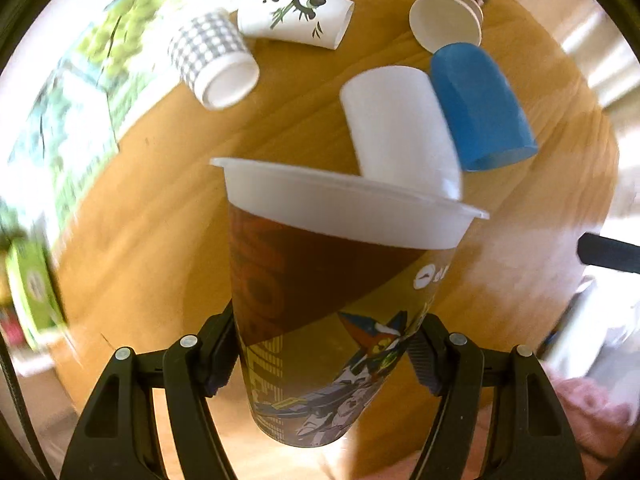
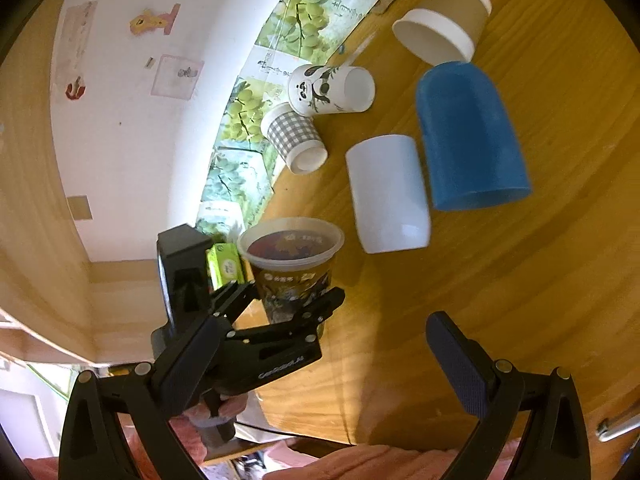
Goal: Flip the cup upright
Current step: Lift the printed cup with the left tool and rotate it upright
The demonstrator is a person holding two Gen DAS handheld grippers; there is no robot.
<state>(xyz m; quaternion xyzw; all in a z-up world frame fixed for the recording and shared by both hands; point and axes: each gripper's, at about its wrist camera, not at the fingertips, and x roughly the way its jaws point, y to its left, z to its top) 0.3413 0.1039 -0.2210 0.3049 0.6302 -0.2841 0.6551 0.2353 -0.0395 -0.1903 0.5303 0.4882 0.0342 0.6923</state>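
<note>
- The left gripper (image 1: pixel 320 354) is clamped on the printed cup (image 1: pixel 320 312), one finger pressed to each side of its lower body. In the right wrist view the same gripper (image 2: pixel 292 300) grips it near the wooden table's (image 2: pixel 500 280) left edge.
- The printed cup is mouth-up with its white rim uppermost, tilted a little; whether its base touches the table cannot be told.
- A green packet (image 2: pixel 226 264) shows just left of the cup.
- Farther along lie a checked cup (image 2: pixel 294 140) and a panda cup (image 2: pixel 332 88), both on their sides and touching.
- A white cup (image 2: pixel 386 194) and a blue cup (image 2: pixel 468 136) stand mouth-down, side by side.
- A brown cup (image 2: pixel 444 20) lies on its side beyond the blue one.
- The right gripper (image 2: pixel 316 384) hangs over the table with jaws wide, holding nothing.
</note>
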